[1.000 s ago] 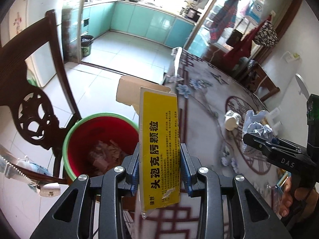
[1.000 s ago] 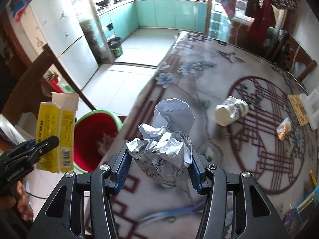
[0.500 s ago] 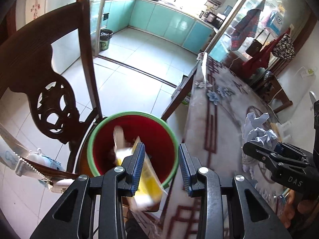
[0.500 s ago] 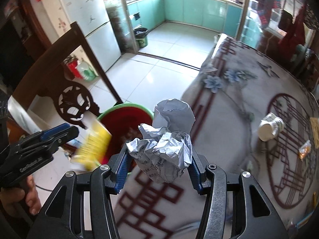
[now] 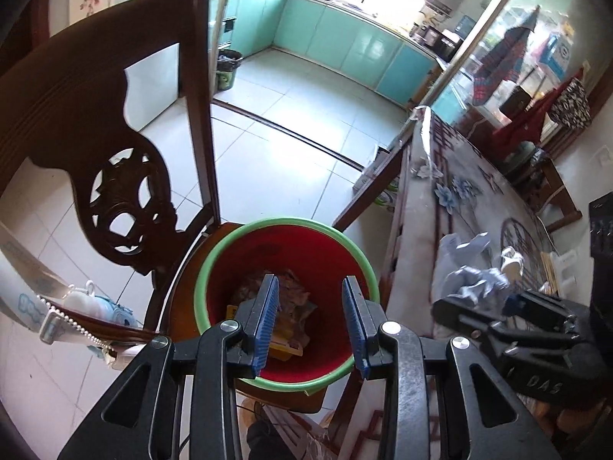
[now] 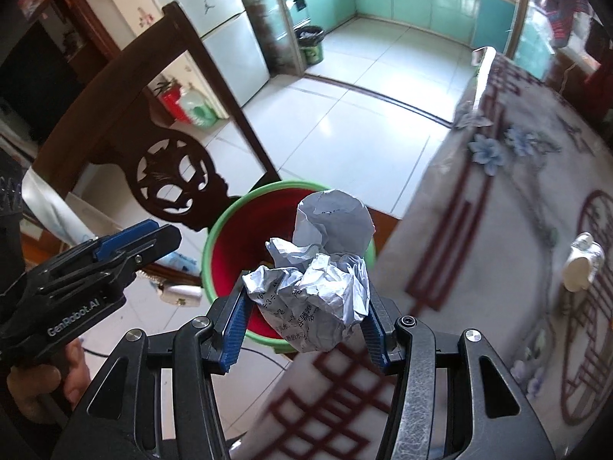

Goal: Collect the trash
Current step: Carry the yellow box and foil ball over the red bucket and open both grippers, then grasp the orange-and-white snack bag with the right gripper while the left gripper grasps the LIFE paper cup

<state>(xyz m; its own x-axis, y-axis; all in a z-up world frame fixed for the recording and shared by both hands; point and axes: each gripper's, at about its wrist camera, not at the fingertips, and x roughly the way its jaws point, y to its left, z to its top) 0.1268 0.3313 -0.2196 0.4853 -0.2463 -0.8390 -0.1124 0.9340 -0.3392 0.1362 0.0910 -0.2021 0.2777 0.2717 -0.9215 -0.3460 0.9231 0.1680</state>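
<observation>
A red bin with a green rim stands on a chair seat beside the table; it also shows in the right wrist view. My left gripper is open and empty right above the bin. The yellow box lies inside the bin on other trash. My right gripper is shut on a crumpled paper wad, held over the bin's table-side rim. The wad also shows in the left wrist view. A white bottle lies on the table.
A carved dark wooden chair back rises left of the bin. The table with a patterned cloth runs along the right. A tiled floor leads to a kitchen with a small dark bin.
My left gripper opened and the yellow box dropped into the red bin. Both grippers moved left from the table toward the bin; the right still holds the paper wad.
</observation>
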